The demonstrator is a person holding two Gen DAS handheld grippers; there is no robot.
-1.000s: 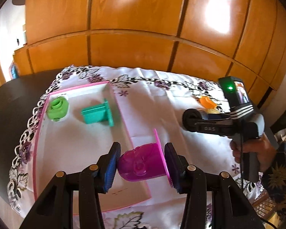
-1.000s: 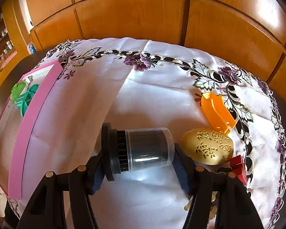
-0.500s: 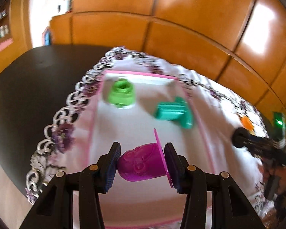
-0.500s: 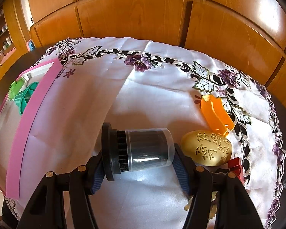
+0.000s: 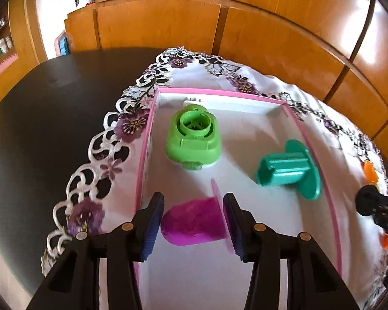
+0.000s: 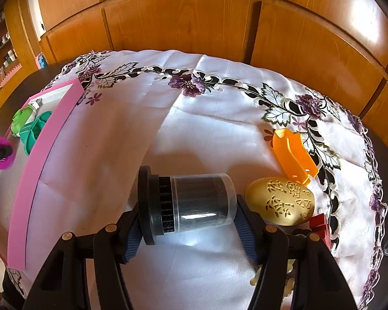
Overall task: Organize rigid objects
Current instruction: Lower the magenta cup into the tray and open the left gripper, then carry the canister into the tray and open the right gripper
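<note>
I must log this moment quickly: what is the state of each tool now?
Left tool: jaws just opening, magenta plastic flanged mould between them.
Right tool: closed on black cylinder with clear plastic cap.

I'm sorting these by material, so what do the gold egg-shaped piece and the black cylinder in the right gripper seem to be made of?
The gold egg-shaped piece looks like moulded plastic with a satin metallic gold finish; its raised ornaments are crisp and its sheen is soft. It could be metal. The black cylinder looks like matte black plastic, ribbed near its flange, inside a clear glossy plastic sleeve that catches highlights.
</note>
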